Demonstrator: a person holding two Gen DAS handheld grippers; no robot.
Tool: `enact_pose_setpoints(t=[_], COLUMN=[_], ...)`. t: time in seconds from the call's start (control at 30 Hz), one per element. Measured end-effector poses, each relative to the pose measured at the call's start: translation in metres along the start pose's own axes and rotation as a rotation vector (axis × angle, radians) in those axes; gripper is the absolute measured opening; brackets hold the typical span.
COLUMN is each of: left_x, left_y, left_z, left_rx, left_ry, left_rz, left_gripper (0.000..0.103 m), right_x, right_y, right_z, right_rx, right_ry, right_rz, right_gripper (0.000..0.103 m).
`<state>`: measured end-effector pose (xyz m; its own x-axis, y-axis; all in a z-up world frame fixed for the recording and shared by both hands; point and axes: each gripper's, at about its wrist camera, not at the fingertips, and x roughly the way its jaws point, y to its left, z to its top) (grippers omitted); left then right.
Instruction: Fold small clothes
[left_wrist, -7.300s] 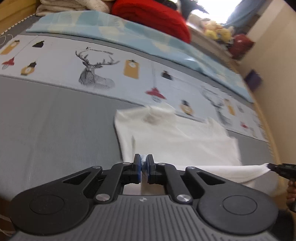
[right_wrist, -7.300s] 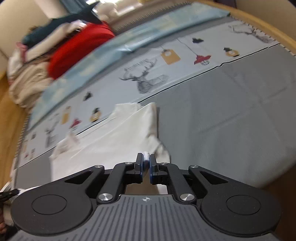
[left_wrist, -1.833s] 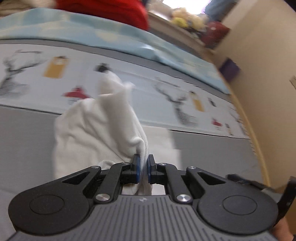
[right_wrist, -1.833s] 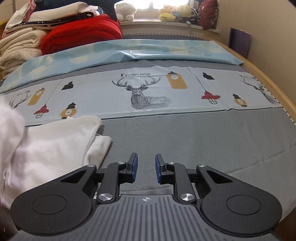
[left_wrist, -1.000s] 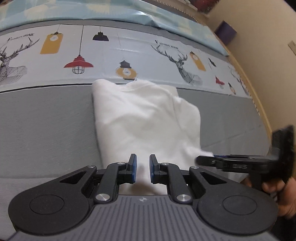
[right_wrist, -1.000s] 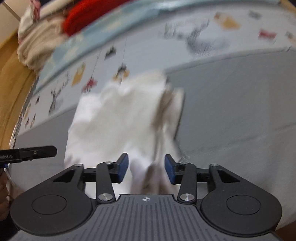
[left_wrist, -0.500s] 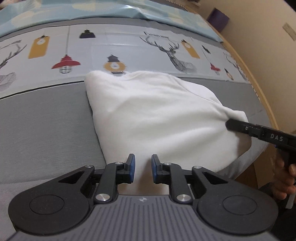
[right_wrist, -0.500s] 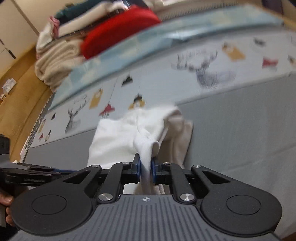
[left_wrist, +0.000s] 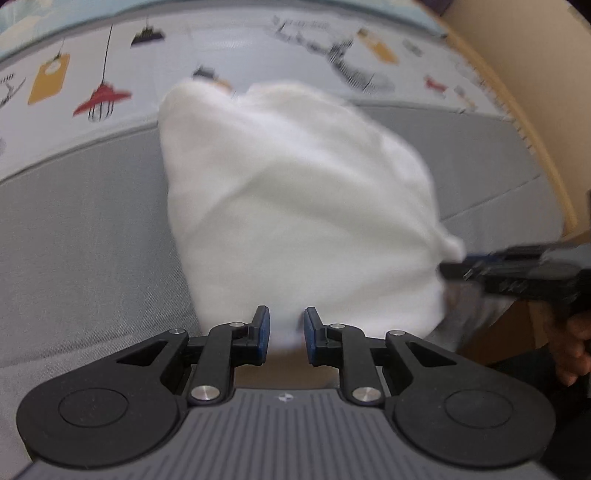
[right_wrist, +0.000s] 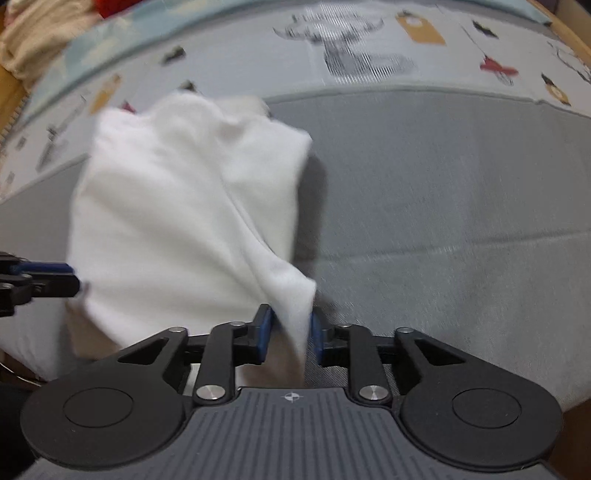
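Both grippers hang over the near edge of the grey bedcover (right_wrist: 443, 192); left gripper (left_wrist: 283, 334) has its blue pads apart, the near hem of the white garment (left_wrist: 295, 206) in the gap but no pad pressing it; right gripper (right_wrist: 291, 332) has just been opening, jaws apart, a drooping corner of that garment hanging loose between them; the folded white cloth lies bunched on the grey area, its far end reaching the pale printed sheet (left_wrist: 258, 55) with deer and lanterns; a hand (left_wrist: 572, 343) shows at right; beige folded laundry (right_wrist: 33, 40) sits far left; motion blur softens everything.
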<state>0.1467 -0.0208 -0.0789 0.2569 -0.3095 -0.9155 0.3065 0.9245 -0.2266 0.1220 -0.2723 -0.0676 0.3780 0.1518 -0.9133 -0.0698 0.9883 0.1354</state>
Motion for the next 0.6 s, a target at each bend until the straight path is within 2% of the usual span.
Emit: enact_pose_setpoints(t=[0.07, 0.1, 0.17, 0.23, 0.33, 0.47, 0.6], left_x=[0.005, 0.006, 0.008, 0.009, 0.009, 0.008, 0.005], left_y=[0.002, 0.004, 0.012, 0.022, 0.031, 0.033, 0.038], left_z=[-0.002, -0.003, -0.007, -0.012, -0.012, -0.01, -0.009], left_rx=[0.003, 0.002, -0.018, -0.05, -0.069, -0.036, -0.016], left_ry=[0.014, 0.009, -0.009, -0.026, -0.021, -0.012, -0.008], left_rz=[0.004, -0.003, -0.051, -0.098, -0.136, -0.159, -0.186], left_gripper=[0.022, 0.022, 0.03, 0.03, 0.03, 0.029, 0.03], right_x=[-0.001, -0.006, -0.019, -0.029, -0.026, -0.006, 0.012], right_y=[-0.002, -0.005, -0.011, -0.019, -0.024, -0.023, -0.021], right_z=[0.002, 0.005, 0.011, 0.015, 0.027, 0.046, 0.066], right_rx=[0.012, 0.031, 0.081, 0.145, 0.223, 0.244, 0.306], right_ry=[-0.016, -0.055, -0.157, -0.254, -0.283, -0.246, -0.229], right_rz=[0.006, 0.023, 0.065, 0.089, 0.123, 0.104, 0.122], right_gripper=[0.028, 0.03, 0.037, 0.046, 0.046, 0.047, 0.047])
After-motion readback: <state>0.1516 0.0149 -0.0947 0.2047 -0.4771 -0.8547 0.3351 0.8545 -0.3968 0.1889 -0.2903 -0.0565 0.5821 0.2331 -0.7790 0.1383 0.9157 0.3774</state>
